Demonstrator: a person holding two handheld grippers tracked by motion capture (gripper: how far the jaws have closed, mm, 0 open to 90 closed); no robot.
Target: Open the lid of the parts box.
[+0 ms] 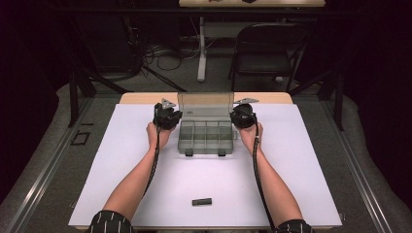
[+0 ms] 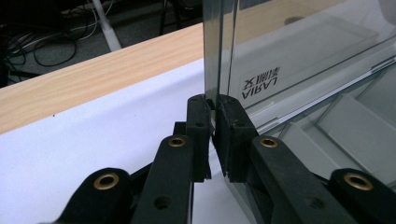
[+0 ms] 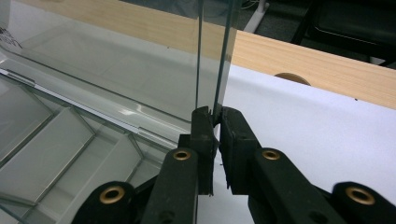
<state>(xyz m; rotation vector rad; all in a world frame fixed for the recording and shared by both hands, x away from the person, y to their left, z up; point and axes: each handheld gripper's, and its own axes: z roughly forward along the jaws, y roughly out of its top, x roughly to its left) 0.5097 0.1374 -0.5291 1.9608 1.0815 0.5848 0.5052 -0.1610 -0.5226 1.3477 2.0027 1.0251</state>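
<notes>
Lid of the clear plastic compartment box stands upright at the far side of the white surface, hinged to the back of the open tray, whose dividers show empty cells. At the left, the left gripper sits at the lid's left edge; in the left gripper view its fingers are clenched on that edge low down, the thin clear panel caught between the two black pads, with mirrored lettering on the lid just beyond. The person's left forearm comes up from the bottom edge, a striped sleeve at the elbow, and a black cable trails along it. Near the front of the surface, well apart from the box, lies a small dark bar-shaped object. To the right of the box, the right gripper sits at the lid's right edge; in the right gripper view its fingers are likewise clenched on the lid's edge just above the tray's rear wall. A strip of bare wood shows behind the white sheet, and a dark folding chair stands on the floor beyond.
</notes>
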